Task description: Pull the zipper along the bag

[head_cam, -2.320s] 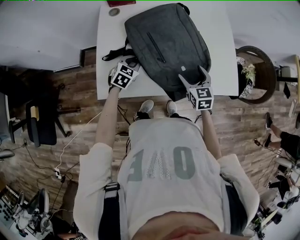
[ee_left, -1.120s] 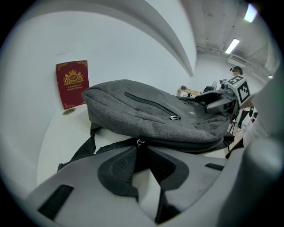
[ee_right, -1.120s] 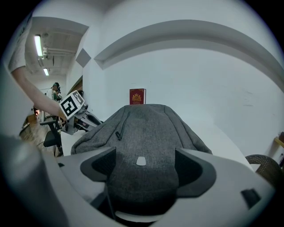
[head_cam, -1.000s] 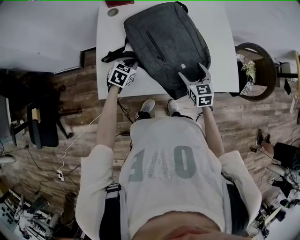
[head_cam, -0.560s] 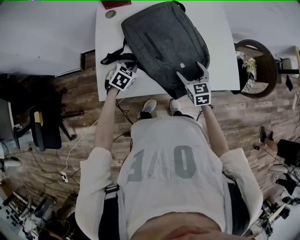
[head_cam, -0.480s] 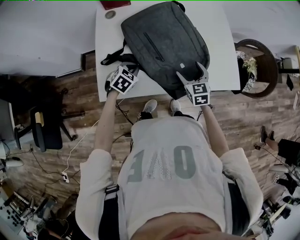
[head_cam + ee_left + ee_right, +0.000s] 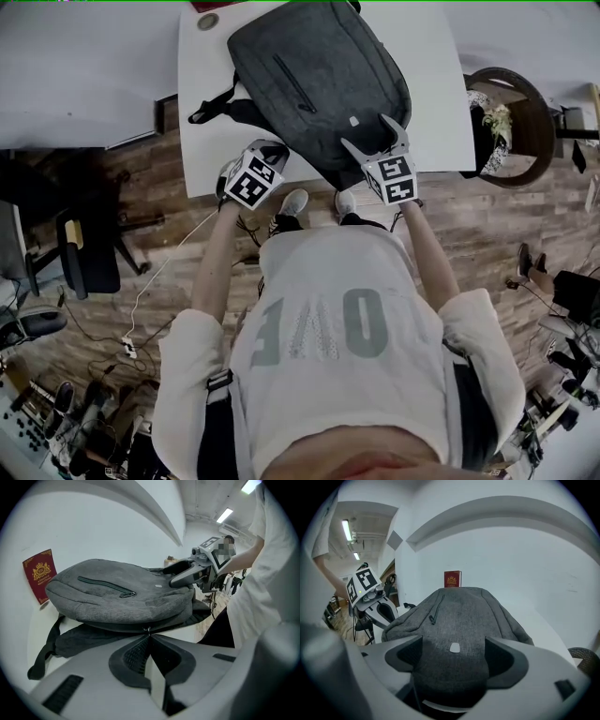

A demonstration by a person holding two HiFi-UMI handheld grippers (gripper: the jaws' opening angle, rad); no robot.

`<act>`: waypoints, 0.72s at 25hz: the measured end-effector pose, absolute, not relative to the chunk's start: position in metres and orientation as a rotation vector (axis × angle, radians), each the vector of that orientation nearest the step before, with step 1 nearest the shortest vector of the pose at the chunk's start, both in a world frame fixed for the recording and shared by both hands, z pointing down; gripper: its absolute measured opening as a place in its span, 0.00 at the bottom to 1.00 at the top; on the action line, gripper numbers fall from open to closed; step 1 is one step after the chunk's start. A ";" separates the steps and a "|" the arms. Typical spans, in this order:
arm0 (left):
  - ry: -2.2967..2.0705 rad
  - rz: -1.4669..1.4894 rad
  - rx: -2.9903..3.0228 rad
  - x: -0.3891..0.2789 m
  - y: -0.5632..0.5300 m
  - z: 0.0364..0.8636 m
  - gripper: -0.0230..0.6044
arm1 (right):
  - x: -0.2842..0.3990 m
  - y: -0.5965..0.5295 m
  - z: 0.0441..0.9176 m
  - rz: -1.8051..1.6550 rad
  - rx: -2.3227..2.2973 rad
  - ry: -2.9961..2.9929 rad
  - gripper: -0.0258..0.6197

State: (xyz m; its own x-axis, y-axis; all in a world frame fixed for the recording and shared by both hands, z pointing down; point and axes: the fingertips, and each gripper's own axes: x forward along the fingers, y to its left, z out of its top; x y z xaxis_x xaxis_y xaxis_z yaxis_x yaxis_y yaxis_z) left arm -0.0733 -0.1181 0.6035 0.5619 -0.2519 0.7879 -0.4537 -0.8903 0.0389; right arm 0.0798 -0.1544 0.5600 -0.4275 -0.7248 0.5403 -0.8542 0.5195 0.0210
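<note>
Wood-plank floor [image 7: 141,234] surrounds a white bench [image 7: 441,112], and on that bench lies a grey bag [image 7: 319,75], flat, with its front pocket facing up. Past the bag's far end a red booklet [image 7: 40,573] leans against the wall. The bag's dark straps [image 7: 47,653] trail out from under its left side onto the bench.

At the bag's near-left edge, the left hand-held gripper [image 7: 149,637] has its jaws pressed fully together. Their tips pinch the small metal zipper pull [image 7: 149,631] on the seam that runs round the bag's side.

At the bag's near-right end, the right hand-held gripper [image 7: 452,644] has its jaws set wide. The bag's padded end fills the gap between them, and the fabric touches both pads.
</note>
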 end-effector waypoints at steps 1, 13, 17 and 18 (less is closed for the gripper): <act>-0.598 1.222 2.554 -0.071 -0.116 0.604 0.08 | 0.079 -0.153 0.560 0.359 1.255 -2.291 0.66; -0.768 1.219 2.480 -0.072 -0.109 0.608 0.08 | 0.071 -0.076 0.566 -0.022 0.169 -2.206 0.66; -0.802 1.230 2.447 -0.071 -0.105 0.606 0.08 | 0.070 -0.070 0.594 -0.212 0.046 -2.065 0.66; -0.789 1.229 2.443 -0.070 -0.104 0.605 0.08 | 0.070 -0.071 0.594 -0.202 0.045 -2.076 0.66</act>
State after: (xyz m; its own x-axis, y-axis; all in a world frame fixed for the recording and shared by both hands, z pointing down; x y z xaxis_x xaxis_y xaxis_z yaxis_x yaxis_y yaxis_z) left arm -0.0702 -0.1043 0.6049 0.4849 -0.3401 0.8058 -0.5914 -0.8062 0.0156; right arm 0.0701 -0.0707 0.5945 -0.4920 -0.1162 0.8628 0.0520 0.9854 0.1623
